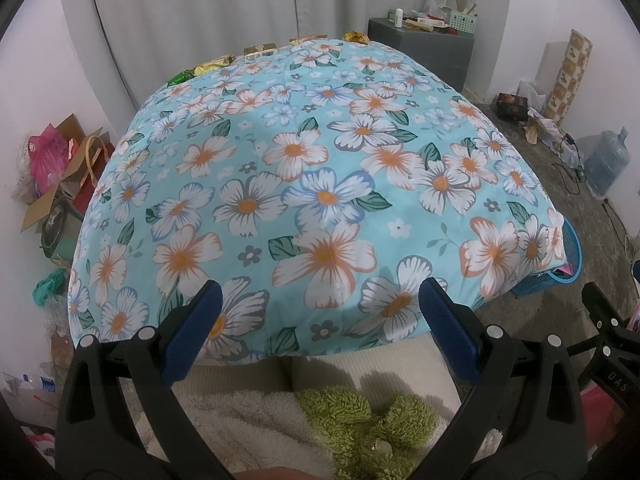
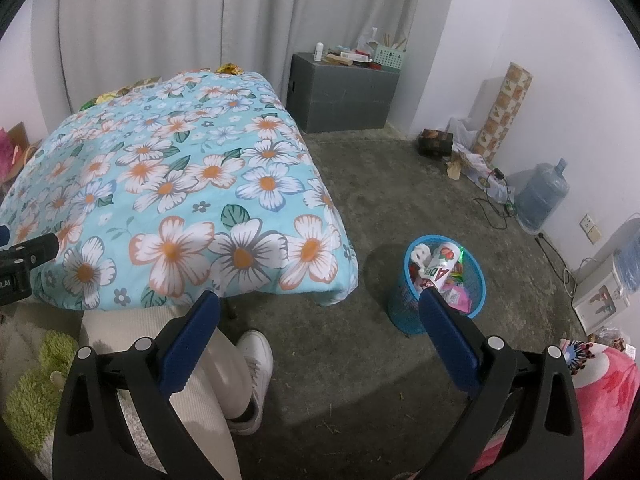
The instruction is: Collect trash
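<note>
A table under a blue floral cloth [image 1: 320, 168] fills the left wrist view; it also shows in the right wrist view [image 2: 180, 200]. Shiny wrappers lie along its far edge: a gold one [image 1: 356, 36], a gold box [image 1: 260, 50], a yellow wrapper [image 1: 212, 65] and a green one [image 1: 180, 78]. A blue mesh bin [image 2: 404, 304] with trash, including a white carton [image 2: 440, 264], stands on the floor right of the table. My left gripper [image 1: 320, 312] is open and empty over the table's near edge. My right gripper [image 2: 320, 320] is open and empty above the floor, left of the bin.
A grey cabinet [image 2: 340, 92] with clutter stands at the back wall. A water jug [image 2: 540, 196], cables and boxes lie along the right wall. Bags and cardboard [image 1: 60, 168] pile up left of the table. The person's leg and white shoe [image 2: 252, 364] are below.
</note>
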`<state>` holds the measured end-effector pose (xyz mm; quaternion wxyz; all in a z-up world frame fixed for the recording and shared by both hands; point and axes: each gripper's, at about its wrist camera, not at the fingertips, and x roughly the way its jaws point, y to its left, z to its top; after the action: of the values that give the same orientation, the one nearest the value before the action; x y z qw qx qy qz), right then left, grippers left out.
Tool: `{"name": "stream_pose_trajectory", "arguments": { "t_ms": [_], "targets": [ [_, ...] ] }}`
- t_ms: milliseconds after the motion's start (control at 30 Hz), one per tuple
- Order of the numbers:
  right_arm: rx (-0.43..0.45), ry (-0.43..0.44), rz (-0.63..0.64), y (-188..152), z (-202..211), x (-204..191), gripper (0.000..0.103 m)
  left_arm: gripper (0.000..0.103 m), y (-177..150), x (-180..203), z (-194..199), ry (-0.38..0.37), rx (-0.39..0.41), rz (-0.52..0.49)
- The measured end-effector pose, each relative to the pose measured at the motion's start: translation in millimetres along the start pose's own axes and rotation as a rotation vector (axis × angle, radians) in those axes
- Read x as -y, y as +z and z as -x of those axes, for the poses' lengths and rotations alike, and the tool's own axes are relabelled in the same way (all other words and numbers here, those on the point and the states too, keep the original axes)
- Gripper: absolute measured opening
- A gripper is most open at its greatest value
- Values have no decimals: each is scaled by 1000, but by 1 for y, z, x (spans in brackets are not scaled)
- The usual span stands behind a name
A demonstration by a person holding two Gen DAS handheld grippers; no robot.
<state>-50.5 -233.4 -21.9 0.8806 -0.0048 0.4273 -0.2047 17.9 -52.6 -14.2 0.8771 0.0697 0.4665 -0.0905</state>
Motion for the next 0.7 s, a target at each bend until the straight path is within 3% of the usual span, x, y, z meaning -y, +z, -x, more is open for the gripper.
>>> {"name": "stream_pose_trajectory", "arguments": {
  "t_ms": [700],
  "targets": [
    [0,-1,-2,-1,1,-1,97,94,0,0,0,0,-2,-1]
  ]
}}
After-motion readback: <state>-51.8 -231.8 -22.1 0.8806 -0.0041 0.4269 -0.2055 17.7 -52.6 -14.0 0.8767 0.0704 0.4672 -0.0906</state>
